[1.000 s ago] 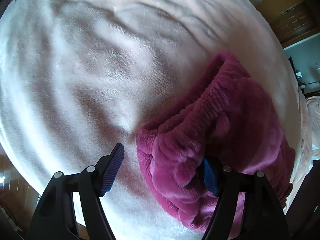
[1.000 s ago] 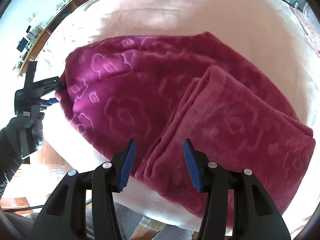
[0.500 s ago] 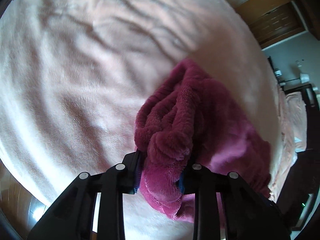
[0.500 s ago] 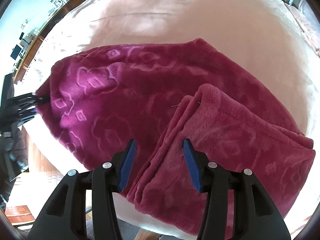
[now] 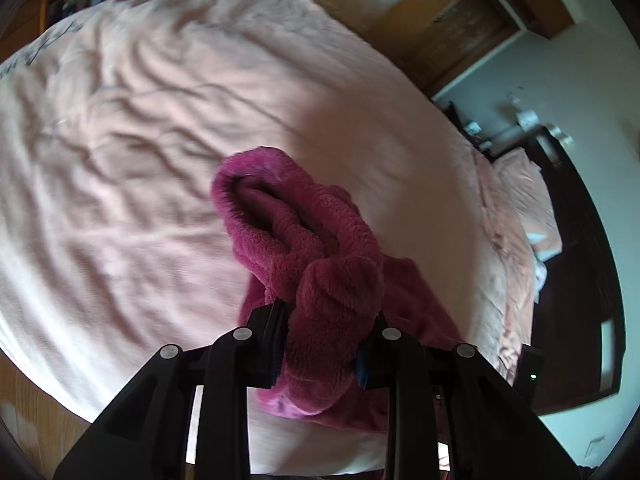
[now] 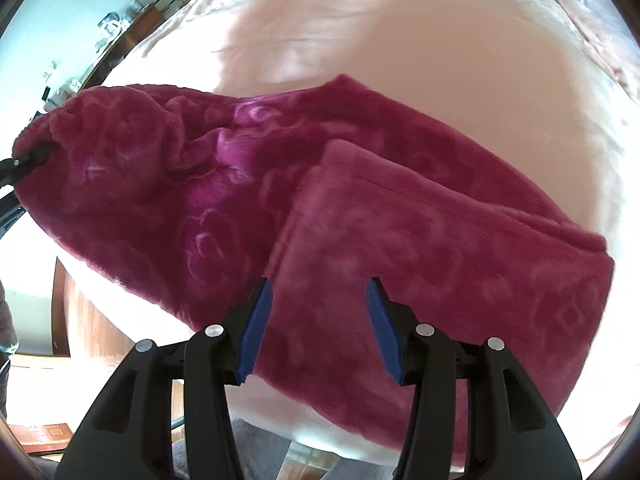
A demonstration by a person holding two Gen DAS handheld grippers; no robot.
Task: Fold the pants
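Observation:
The magenta fleece pants (image 6: 360, 216) lie on the pink bed (image 6: 400, 40), with a folded part on top at the right. My left gripper (image 5: 320, 344) is shut on a bunched end of the pants (image 5: 320, 280) and holds it lifted off the bed. That gripper shows at the far left of the right wrist view (image 6: 24, 160), clamped on the raised end. My right gripper (image 6: 320, 328) is open, its blue pads (image 6: 256, 328) just above the near edge of the folded part.
The bed's near edge (image 6: 280, 412) drops to a wooden floor (image 6: 96, 320). Dark wooden furniture (image 5: 580, 240) and a pillow (image 5: 524, 196) stand beyond the bed's far right. A cluttered shelf (image 6: 112, 28) runs along the wall at left.
My left gripper closed on the end of the pants and lifted it up off the bed. My right gripper stayed open and moved closer over the folded part.

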